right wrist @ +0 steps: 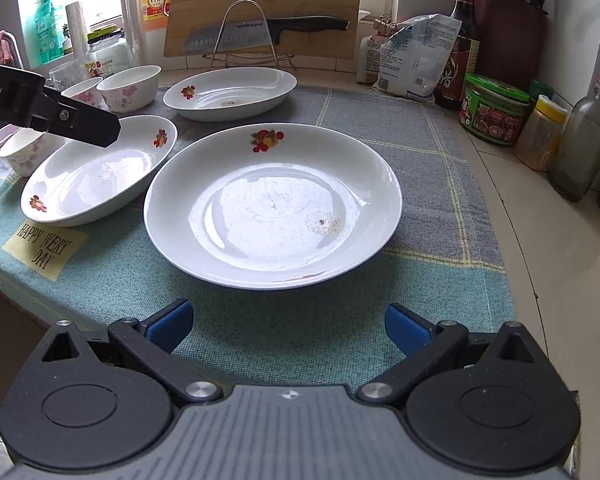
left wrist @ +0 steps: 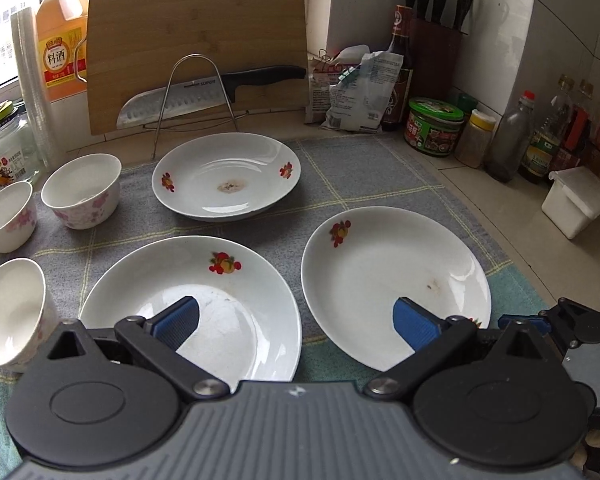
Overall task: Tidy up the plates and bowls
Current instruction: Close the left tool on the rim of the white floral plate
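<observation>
The right gripper (right wrist: 288, 326), jaws wide and empty, faces the near-right plate (right wrist: 272, 204) dead ahead at the cloth's (right wrist: 260, 340) front edge, nearer than the equally empty, spread left gripper (left wrist: 296, 320).

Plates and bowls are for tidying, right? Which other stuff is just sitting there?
For the job: three white plates, three flowered bowls.

Just lying about: knife, cutting board, cooking wine jug, knife block, green-lidded jar.

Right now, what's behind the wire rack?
Behind the wire rack: a SUPOR knife and a bamboo cutting board standing upright. Whatever is behind the board is hidden.
</observation>
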